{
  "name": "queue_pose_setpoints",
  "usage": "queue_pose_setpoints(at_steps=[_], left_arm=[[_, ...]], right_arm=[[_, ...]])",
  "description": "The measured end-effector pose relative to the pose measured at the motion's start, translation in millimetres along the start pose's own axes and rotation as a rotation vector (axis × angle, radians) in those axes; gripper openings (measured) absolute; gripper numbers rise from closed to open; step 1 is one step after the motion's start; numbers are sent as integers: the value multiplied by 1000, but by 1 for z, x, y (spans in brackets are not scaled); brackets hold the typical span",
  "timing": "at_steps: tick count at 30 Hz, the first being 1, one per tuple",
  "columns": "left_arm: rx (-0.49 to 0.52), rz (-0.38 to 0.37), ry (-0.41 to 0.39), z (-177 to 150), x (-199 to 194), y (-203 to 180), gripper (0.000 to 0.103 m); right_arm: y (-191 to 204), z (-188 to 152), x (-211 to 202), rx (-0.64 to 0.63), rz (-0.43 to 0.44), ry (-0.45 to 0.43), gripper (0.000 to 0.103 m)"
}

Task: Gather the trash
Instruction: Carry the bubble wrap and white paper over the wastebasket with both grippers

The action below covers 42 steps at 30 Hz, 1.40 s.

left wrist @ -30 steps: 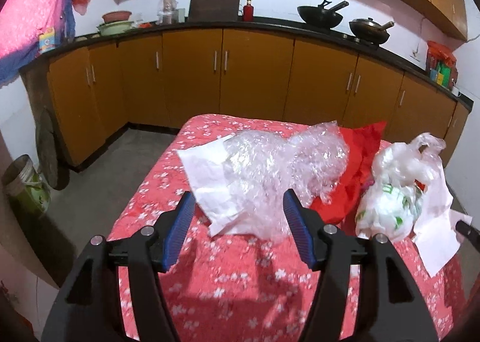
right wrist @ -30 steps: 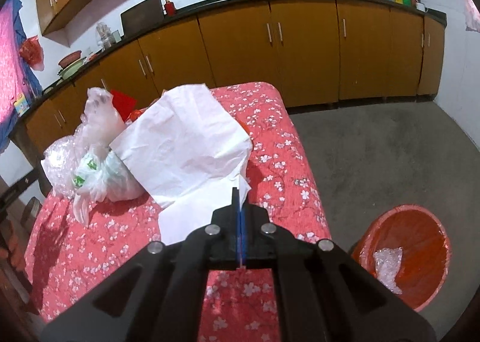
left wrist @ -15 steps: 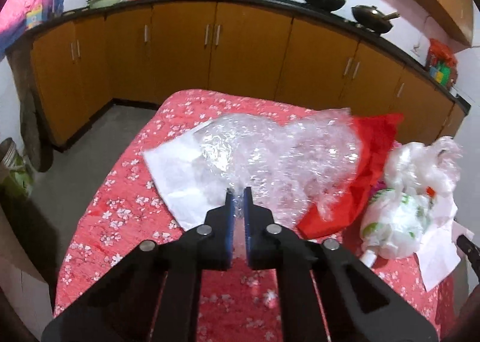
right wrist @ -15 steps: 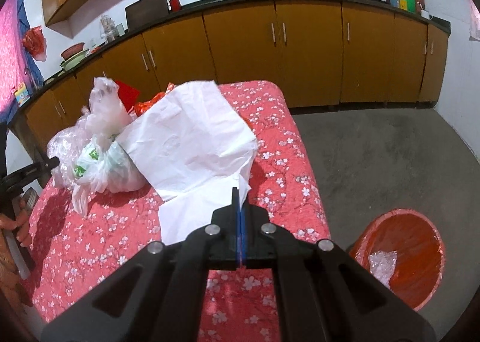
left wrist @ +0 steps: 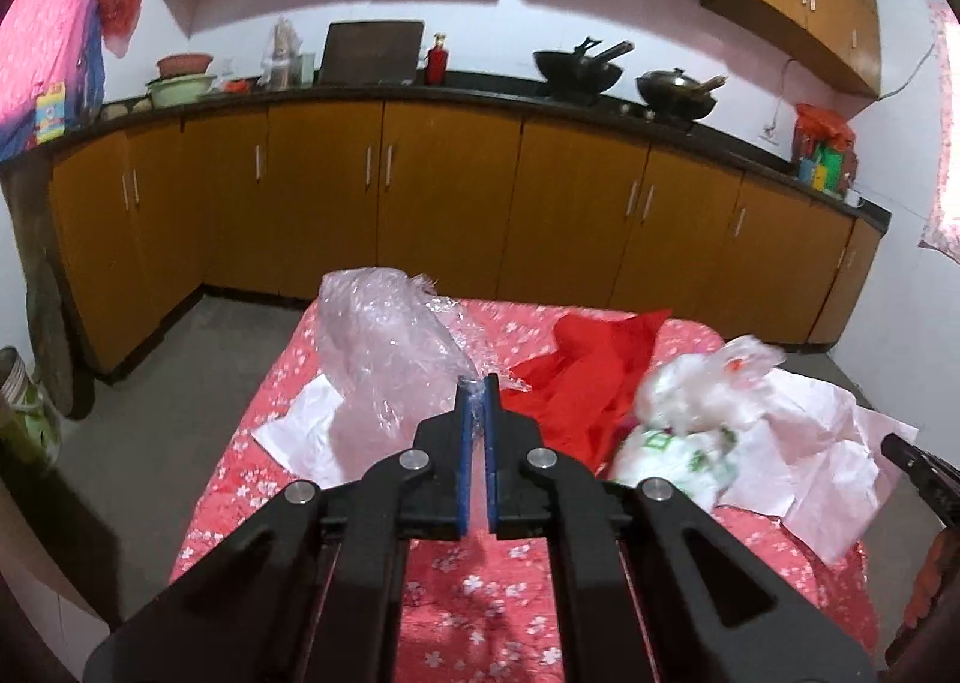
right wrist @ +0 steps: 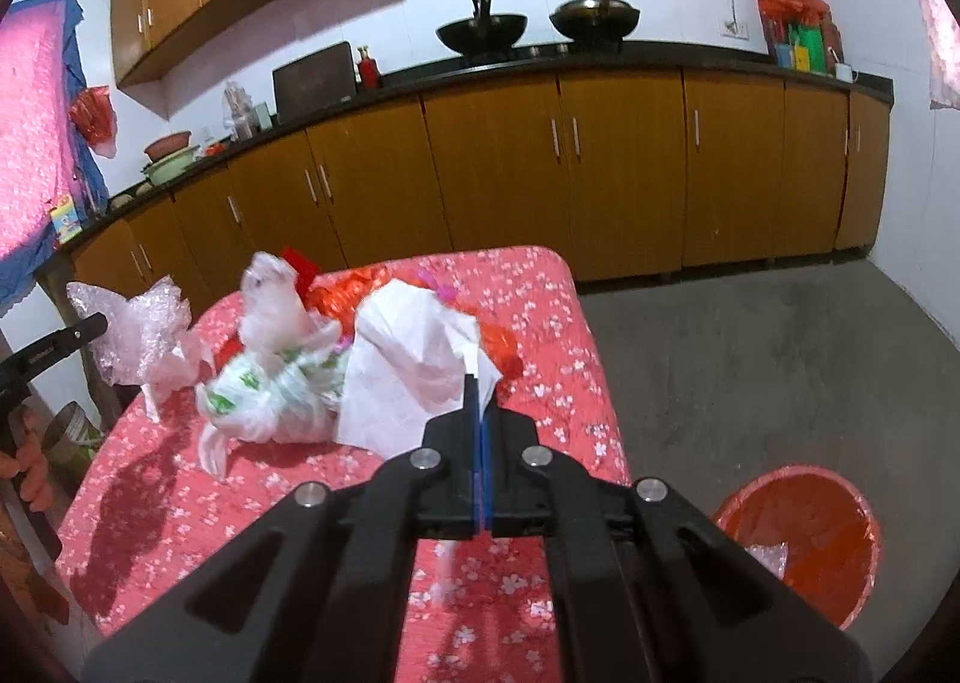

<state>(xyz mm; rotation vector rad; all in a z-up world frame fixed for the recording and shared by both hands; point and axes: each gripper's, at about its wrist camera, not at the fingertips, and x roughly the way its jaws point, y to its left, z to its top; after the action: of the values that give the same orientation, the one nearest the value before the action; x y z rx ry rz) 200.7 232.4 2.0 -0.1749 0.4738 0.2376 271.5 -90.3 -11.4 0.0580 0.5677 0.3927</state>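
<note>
Crumpled clear bubble-wrap sheet [left wrist: 384, 347] is pinched at one edge by the left hand-held gripper [left wrist: 476, 383], blue pads pressed together on the film, most of the sheet raised off the red floral-cloth surface [left wrist: 480, 593]. White crinkled paper sheet [right wrist: 414, 377] is pinched at its corner by the right hand-held gripper [right wrist: 478, 383], jaws fully together, paper bunched and partly lifted. Both pieces are in grip above the surface, none yet at the bin. Left on the surface: knotted white plastic bag with green print [right wrist: 270, 395], just beside the paper; crumpled red plastic sheet [left wrist: 576, 377] behind it; a second flat white paper [left wrist: 306, 431] under the bubble wrap. Round red plastic basin [right wrist: 804, 539] stands on the grey floor to the right of the surface, a small clear plastic scrap already inside. Judgement: early stage. One scrap binned, two items in hand awaiting drop, at least three more pickups remaining.
</note>
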Motion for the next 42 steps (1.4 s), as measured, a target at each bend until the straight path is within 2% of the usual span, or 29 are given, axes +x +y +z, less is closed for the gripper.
queue_pose_setpoints(at_steps=[10, 21, 30, 36, 42], left_arm=[[41, -104, -46, 24, -24, -33, 3], [147, -293, -59, 30, -34, -103, 3], [264, -464, -3, 9, -18, -179, 3], [337, -569, 41, -13, -2, -239, 3], [422, -654, 113, -49, 13, -305, 3]], right_arm=[[0, 16, -32, 9, 28, -78, 2], [-34, 21, -56, 68, -47, -144, 2], [-102, 8, -72, 158, -194, -172, 2], [-161, -16, -82, 236, -325, -161, 2], [-217, -52, -87, 295, -454, -119, 2]])
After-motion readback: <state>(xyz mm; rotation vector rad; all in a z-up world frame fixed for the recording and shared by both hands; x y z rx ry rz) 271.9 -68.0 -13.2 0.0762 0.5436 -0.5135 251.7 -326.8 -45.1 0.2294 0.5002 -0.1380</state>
